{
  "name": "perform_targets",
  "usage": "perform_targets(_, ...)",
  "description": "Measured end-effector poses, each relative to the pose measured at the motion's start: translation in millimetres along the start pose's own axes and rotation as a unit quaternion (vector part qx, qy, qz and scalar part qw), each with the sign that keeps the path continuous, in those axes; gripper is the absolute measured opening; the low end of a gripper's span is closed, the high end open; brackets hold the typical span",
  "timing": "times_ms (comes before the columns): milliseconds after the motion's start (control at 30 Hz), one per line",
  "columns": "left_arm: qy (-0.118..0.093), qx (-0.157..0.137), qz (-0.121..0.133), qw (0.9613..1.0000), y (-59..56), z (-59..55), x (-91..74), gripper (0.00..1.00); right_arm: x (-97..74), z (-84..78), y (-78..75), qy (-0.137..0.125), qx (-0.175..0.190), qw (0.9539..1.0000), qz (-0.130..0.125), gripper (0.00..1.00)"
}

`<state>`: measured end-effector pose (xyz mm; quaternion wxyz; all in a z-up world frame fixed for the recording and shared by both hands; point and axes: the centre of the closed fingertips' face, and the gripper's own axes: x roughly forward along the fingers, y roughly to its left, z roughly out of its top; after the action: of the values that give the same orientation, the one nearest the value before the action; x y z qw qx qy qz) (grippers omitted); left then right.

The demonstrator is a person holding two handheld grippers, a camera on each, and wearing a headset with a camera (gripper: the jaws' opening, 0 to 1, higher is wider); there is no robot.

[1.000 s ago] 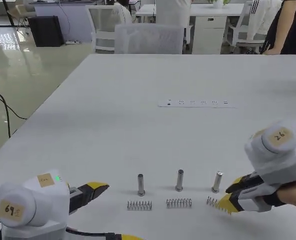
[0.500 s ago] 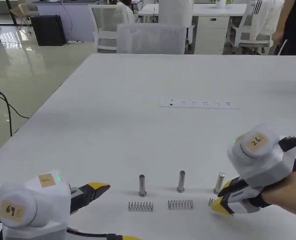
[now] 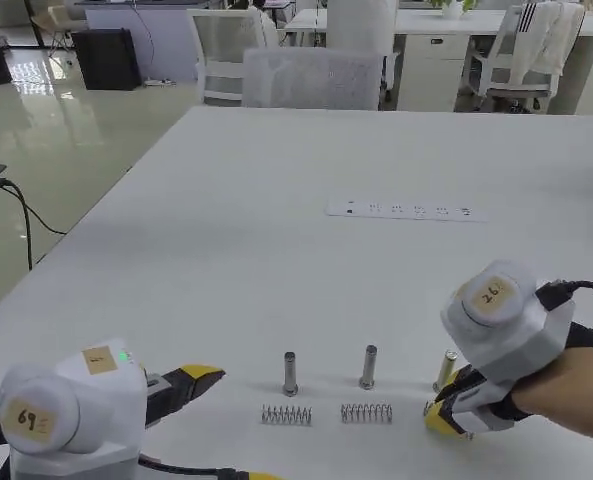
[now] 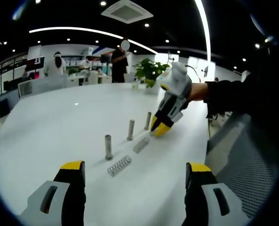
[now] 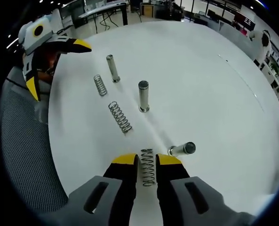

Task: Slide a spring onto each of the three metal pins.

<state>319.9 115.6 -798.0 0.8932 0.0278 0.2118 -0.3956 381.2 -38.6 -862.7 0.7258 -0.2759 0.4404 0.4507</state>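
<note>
Spring sits between right claw tips, perhaps gripped.

Big white table with a power strip lying flat toward its far side; a grey chair sits at the far edge, and a white chair stands just behind that. A black cable trails over the shiny floor off to the left. In the left gripper view there's a leafy plant past the table; a person stands near it; strip lights curve across the ceiling.
</note>
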Motion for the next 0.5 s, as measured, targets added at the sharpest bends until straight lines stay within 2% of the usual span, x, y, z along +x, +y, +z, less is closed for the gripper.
perform_targets(367, -0.002, -0.001, 0.001, 1.0000, 0.8, 0.4, 0.0, 0.85, -6.2, -21.0, -0.6, 0.023, 0.011, 0.9997, -0.001, 0.13)
perform_targets(500, -0.001, 0.000, 0.001, 1.0000, 0.5, 0.2, 0.3, 0.85, -7.1, -22.8, 0.2, 0.025, 0.012, 0.9996, 0.000, 0.13)
